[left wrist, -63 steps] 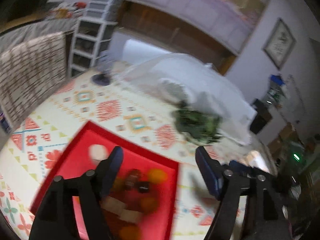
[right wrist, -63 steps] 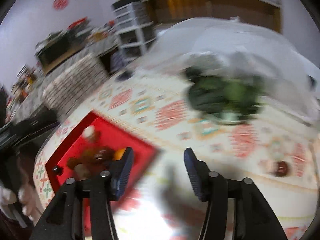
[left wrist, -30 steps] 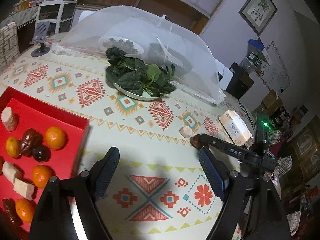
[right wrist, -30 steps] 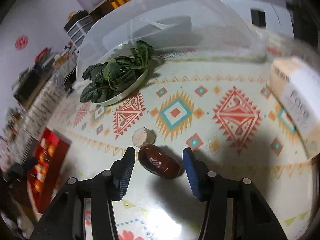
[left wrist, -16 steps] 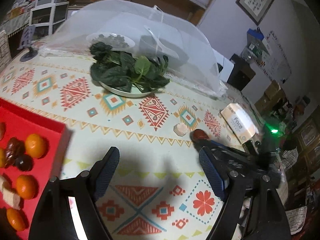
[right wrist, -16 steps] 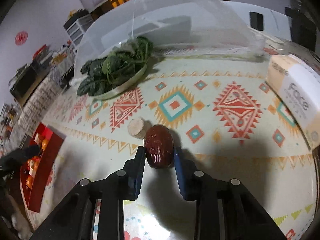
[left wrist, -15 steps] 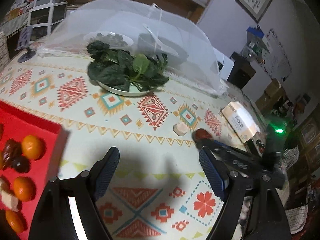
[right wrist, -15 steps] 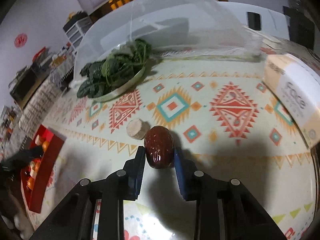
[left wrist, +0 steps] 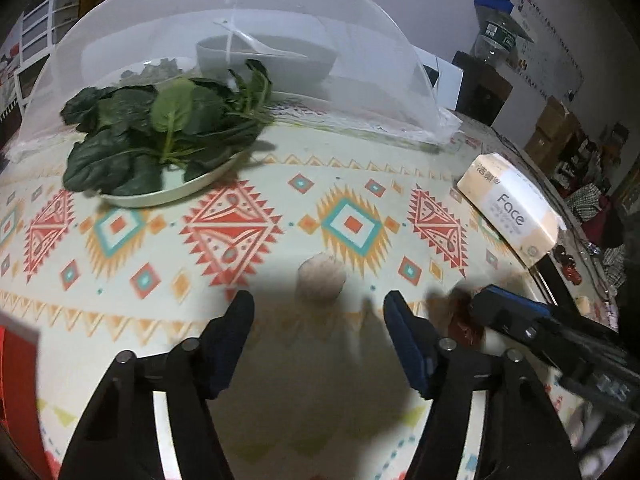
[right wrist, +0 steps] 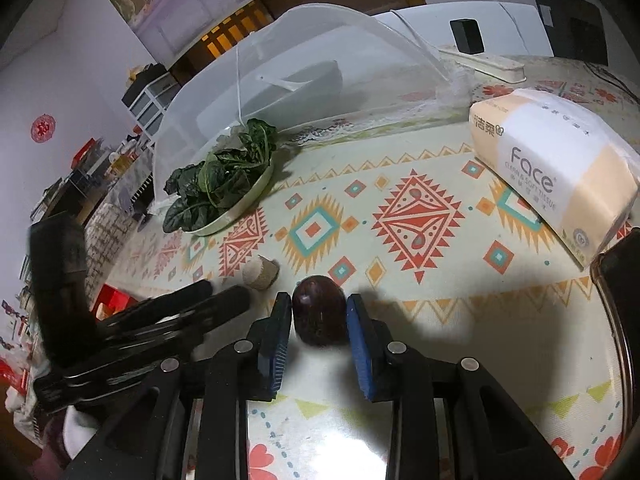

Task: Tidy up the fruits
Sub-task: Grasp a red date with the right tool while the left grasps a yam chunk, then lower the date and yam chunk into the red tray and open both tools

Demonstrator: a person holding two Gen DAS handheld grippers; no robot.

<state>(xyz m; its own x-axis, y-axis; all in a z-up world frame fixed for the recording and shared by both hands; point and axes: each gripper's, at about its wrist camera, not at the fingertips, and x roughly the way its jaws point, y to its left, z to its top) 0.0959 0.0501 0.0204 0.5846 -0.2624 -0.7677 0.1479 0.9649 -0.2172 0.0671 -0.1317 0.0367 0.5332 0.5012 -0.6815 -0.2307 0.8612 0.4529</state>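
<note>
Date [right wrist: 318, 310] right of beige chunk [right wrist: 261, 273]; greens plate [right wrist: 236, 210] behind

Left gripper [left wrist: 318, 314] closing — pale round chunk [left wrist: 321, 280] ahead (not gripped).

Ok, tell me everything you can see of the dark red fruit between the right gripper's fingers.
The dark red fruit is an oval, glossy, slightly wrinkled piece, perhaps a date or jujube. It sits between the blue pads of the right gripper, which is shut on it, one pad against each side. Whether it still rests on the patterned tablecloth cannot be told. A pale stubby cylinder lies just beyond it on its left, apart from it. In the left wrist view it is only a dark blur behind the left gripper's finger.
</note>
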